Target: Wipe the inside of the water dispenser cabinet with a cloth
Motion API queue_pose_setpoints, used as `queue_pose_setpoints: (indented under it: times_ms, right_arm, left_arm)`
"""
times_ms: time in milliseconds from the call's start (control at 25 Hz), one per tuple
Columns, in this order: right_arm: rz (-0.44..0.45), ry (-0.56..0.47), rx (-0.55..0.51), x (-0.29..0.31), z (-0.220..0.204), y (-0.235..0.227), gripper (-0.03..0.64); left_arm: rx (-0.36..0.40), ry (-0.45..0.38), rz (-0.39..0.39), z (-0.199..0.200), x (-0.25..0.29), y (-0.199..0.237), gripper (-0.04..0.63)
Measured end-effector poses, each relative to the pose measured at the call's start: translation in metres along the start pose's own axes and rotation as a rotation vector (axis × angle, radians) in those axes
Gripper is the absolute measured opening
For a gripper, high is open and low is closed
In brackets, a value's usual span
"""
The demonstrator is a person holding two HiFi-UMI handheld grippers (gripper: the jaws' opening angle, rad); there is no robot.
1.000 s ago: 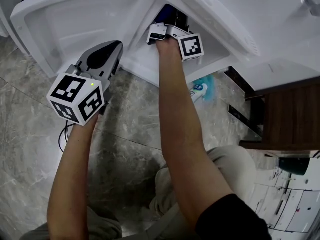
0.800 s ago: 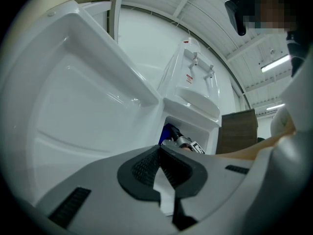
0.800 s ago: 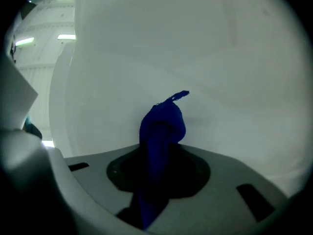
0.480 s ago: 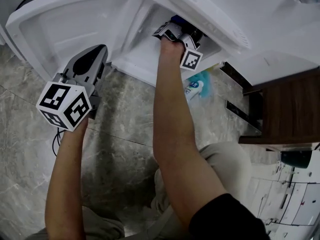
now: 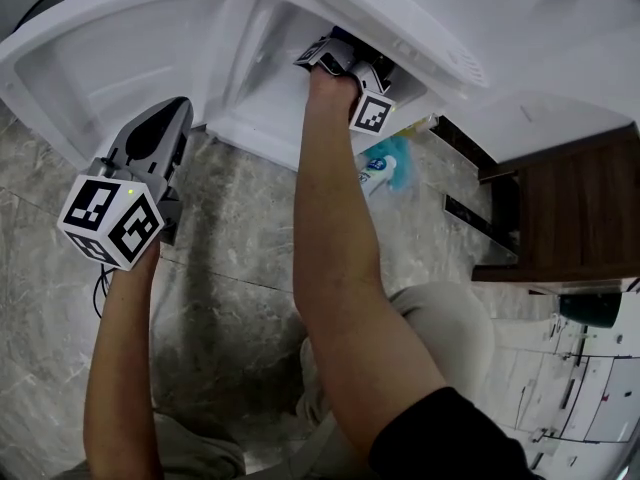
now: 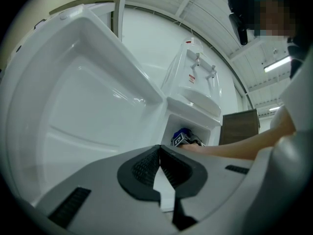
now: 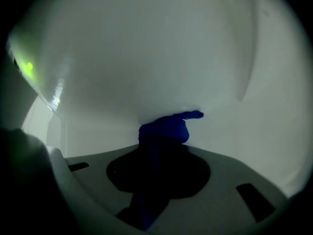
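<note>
Right gripper: jaws clamped on a blue cloth, reached deep into the cabinet of the water dispenser; only its rear end and marker cube stick out past the front edge.
Blue cloth: bunched between the right jaws, with its front fold pressed against the white inner wall of the cabinet and one small tip poking out to the right.
Left gripper: jaws shut tip to tip with nothing between them, held outside the cabinet, just in front of the open door.
Cabinet door: white, with a moulded hollow on its inner face, swung wide to the left of the opening.
Water dispenser: white, with two taps above a drip recess. A small red label sits between the taps; its print is too small to read.
Spray bottle: lies on the floor near the dispenser's right front corner. It has a teal head and a white body with blue print that cannot be read.
Wooden unit: dark brown, to the right of the dispenser.
</note>
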State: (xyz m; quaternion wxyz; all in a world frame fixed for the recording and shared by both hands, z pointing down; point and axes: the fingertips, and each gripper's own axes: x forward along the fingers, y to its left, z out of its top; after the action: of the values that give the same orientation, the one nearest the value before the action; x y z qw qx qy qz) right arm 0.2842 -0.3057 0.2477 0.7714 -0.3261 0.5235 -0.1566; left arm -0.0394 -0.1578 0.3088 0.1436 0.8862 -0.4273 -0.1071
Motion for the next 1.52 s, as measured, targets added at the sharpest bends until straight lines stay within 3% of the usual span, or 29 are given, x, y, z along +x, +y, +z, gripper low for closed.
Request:
queue_pose_setpoints:
  times_ms: [320,520,760,1240,1400,1520]
  right_arm:
    - [0.087,-0.011,0.023,-0.016,-0.001,0.022,0.086]
    - [0.044,-0.015,-0.029,-0.012,0.002,0.016,0.086]
    - [-0.071,-0.005,-0.127,0.001,0.003,0.001,0.086]
    - [-0.138,0.024,-0.177,0.007,0.002,-0.006,0.086]
    - [-0.142,0.022,-0.141,0.004,0.001,-0.001,0.084]
    - [-0.075,0.012,-0.098,-0.009,0.000,0.012,0.083]
  left_arm:
    - [-0.001,-0.002,0.001,0.000,0.001,0.000,0.008]
    - [-0.003,-0.002,-0.001,-0.001,0.002,-0.001,0.008]
    - [-0.004,-0.004,0.000,-0.001,0.002,-0.001,0.008]
    - [-0.002,-0.010,0.004,0.004,-0.001,-0.002,0.008]
    - [0.000,-0.017,0.002,0.007,-0.002,-0.004,0.008]
    - [0.001,-0.018,0.000,0.009,-0.003,-0.005,0.008]
